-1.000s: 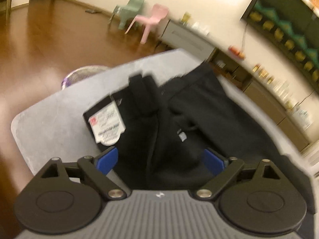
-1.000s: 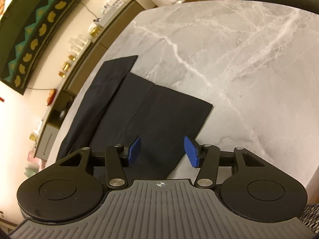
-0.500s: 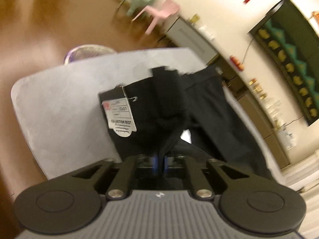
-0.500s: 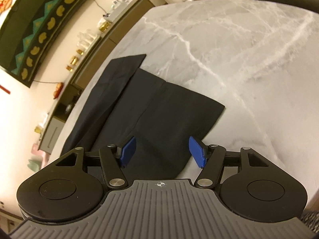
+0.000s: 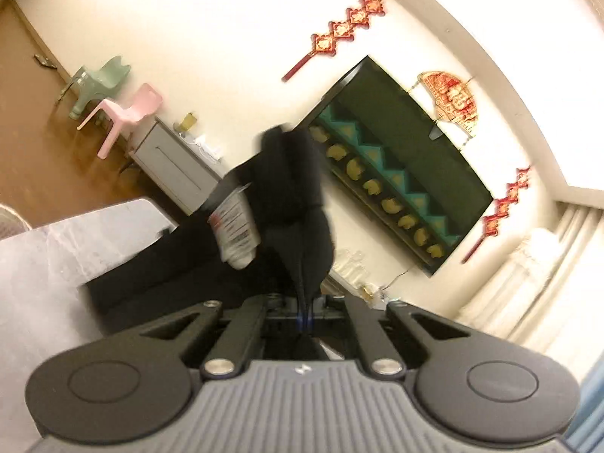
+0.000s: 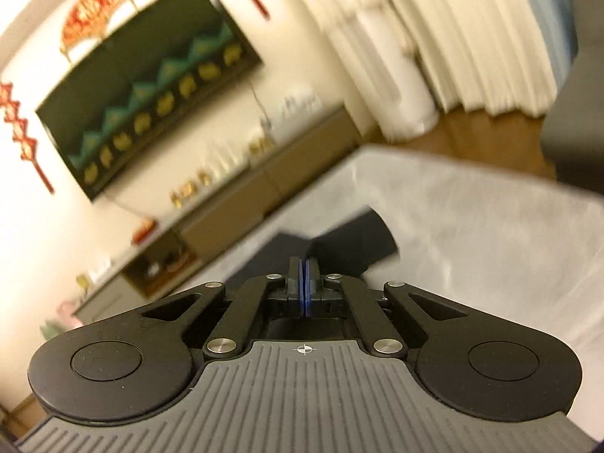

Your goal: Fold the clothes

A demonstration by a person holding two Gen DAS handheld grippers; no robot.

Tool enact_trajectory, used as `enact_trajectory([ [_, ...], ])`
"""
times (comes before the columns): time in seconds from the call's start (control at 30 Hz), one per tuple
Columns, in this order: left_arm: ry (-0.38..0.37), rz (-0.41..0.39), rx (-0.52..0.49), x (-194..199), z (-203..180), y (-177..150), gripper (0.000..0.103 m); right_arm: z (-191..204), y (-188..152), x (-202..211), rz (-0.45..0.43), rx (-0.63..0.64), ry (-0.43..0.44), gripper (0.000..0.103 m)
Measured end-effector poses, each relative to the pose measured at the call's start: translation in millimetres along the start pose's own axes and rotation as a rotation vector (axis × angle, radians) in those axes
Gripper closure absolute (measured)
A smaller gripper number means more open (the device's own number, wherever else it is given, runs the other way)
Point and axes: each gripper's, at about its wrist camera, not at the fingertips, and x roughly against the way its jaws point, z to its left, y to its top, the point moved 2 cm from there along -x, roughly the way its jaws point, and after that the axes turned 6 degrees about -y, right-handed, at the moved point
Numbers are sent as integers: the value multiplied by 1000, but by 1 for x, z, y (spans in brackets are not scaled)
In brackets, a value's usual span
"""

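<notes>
Now my left gripper (image 5: 304,315) is clenched on the black trousers (image 5: 298,204), which bunch up mid-frame, paper tag (image 5: 234,228) dangling. My right gripper (image 6: 303,283) pinches their other end (image 6: 355,239) above the grey table (image 6: 490,234), centre frame.

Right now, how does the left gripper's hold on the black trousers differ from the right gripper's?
The left gripper has a thick bunch of the black trousers rising in front of it, with a white tag hanging beside; the right gripper shows only a thin edge of cloth at its pads. The left gripper's cloth is lifted off the grey table; the right gripper's end lies low, near the tabletop. Both are shut on the trousers.
</notes>
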Motion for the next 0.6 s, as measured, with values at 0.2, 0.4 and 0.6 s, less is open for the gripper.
enact_trajectory([
  [0.2,-54,-28,78,20,16,-2,101,-71,-44,-18,359,-151,-96,103],
  [0.4,63,-18,100,12,27,-6,100,-71,-56,-22,384,-137,-127,103],
  [0.6,180,-8,121,4,38,-10,95,-70,-62,-42,385,-110,-177,103],
])
